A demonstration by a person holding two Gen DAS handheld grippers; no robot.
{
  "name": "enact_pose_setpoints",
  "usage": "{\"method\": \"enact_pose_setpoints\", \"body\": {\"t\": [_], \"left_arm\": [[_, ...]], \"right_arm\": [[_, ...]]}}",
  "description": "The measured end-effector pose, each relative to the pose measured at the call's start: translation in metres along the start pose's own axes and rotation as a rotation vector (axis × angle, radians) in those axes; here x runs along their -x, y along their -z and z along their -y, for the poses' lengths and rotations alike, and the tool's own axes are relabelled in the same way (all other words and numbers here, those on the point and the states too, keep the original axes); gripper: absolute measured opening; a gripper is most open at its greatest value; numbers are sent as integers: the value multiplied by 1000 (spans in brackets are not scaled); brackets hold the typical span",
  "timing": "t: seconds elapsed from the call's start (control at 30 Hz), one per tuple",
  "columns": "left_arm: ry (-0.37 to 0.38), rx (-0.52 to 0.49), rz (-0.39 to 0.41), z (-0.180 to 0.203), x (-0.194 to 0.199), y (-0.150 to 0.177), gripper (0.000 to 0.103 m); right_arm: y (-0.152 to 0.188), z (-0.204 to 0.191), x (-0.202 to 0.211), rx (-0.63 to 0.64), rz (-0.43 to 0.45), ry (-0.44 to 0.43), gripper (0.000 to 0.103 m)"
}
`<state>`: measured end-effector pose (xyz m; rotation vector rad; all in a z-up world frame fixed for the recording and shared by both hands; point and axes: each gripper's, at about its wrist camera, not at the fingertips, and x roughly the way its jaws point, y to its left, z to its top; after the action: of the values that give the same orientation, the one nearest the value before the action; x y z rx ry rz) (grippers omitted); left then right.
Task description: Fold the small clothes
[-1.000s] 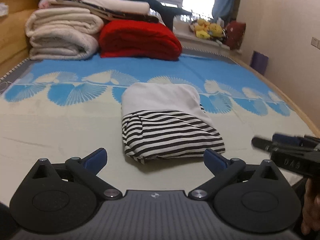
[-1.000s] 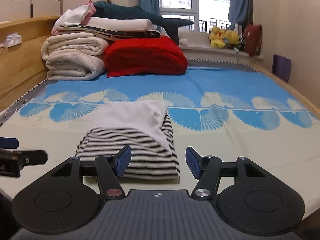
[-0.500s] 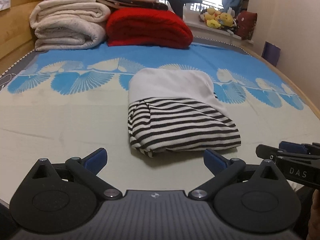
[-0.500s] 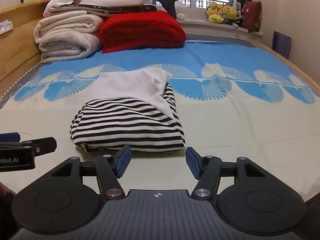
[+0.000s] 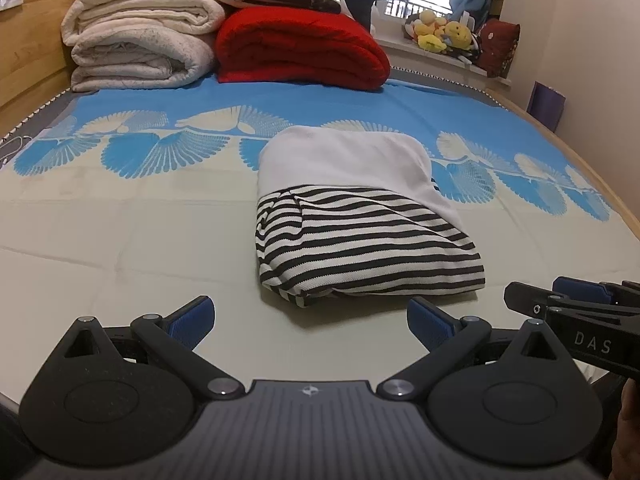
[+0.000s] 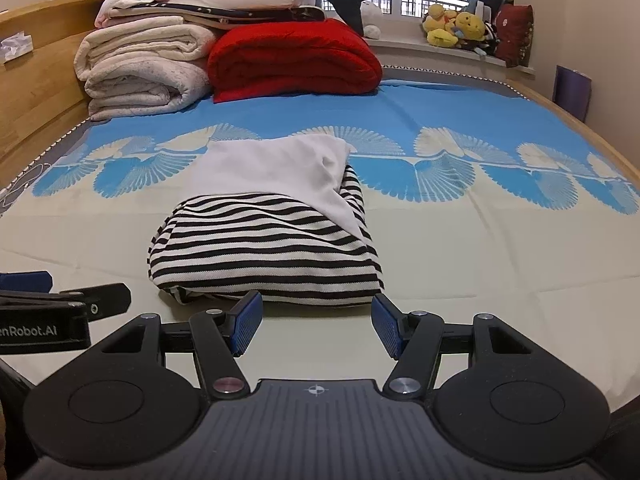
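A folded small garment (image 5: pixel 360 224), white at the far end and black-and-white striped at the near end, lies on the bed; it also shows in the right wrist view (image 6: pixel 272 240). My left gripper (image 5: pixel 310 320) is open and empty, just short of the garment's near edge. My right gripper (image 6: pixel 316 326) is open and empty, close to the striped near edge. The right gripper's body shows at the right of the left wrist view (image 5: pixel 576 320), and the left gripper's body shows at the left of the right wrist view (image 6: pixel 60 308).
The bed (image 5: pixel 120 240) has a cream and blue fan-patterned sheet. Folded white blankets (image 5: pixel 140 48) and a red blanket (image 5: pixel 300 52) are stacked at the far end. Plush toys (image 6: pixel 460 28) sit on the window sill. A wooden bed frame (image 6: pixel 36 80) runs along the left.
Both grippers have moved forward and lower toward the garment's near edge, so the garment looks larger. Both stay open.
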<state>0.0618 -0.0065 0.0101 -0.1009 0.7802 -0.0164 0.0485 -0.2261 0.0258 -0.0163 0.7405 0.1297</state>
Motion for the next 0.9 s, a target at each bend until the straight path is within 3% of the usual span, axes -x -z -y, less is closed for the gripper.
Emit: {"method": "enact_pose_setpoints", "body": {"t": [0.9], "left_arm": [[14, -6, -7, 1, -8, -1, 102]], "right_arm": [[-3, -4, -5, 16, -1, -11, 62]]}}
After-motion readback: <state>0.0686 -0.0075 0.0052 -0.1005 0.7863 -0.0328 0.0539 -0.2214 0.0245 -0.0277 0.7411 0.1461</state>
